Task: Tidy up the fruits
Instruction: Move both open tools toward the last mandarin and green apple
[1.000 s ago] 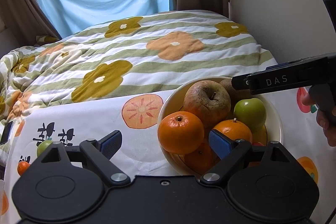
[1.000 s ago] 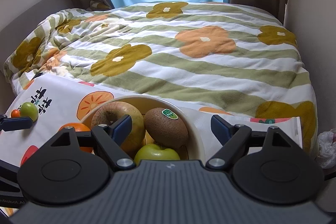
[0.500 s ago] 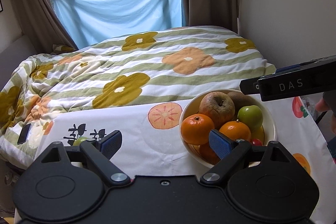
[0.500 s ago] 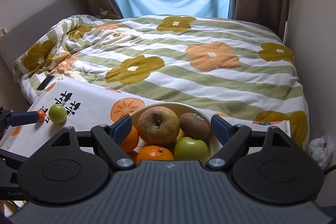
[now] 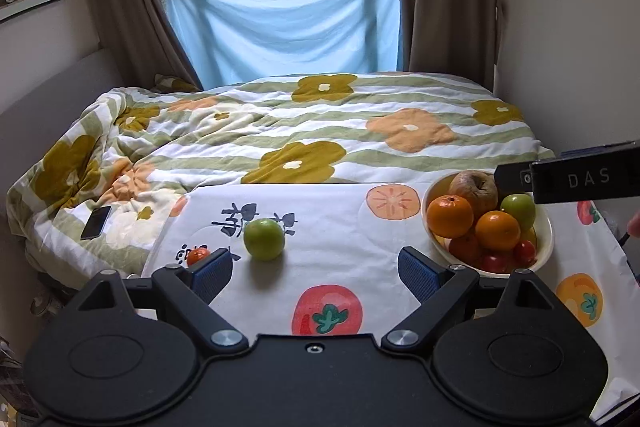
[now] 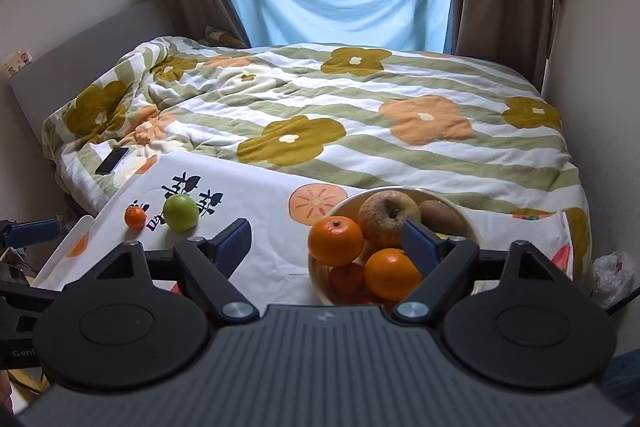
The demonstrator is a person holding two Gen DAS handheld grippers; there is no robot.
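We hold both claws spread wide with nothing between the fingers: the left claw (image 5: 314, 269) above the printed cloth (image 5: 344, 247), the right claw (image 6: 326, 241) just in front of the bowl (image 6: 466, 223). The bowl sits at the right end of the cloth, heaped with a brownish apple (image 6: 386, 213), oranges (image 6: 335, 241), a kiwi (image 6: 440, 215) and more. Two pieces lie loose near the left end: a green apple (image 5: 264, 239) and, just beside it, a small orange fruit (image 5: 198, 255).

The pile is our main worry. Adding another round fruit on top could, we judge, roll one out over the rim. The loose green apple can also roll if we nudge it with one finger before closing. It lies near the cloth's left edge, so a push that way may send it off. The small fruit is tiny against our wide fingers and may slip out.
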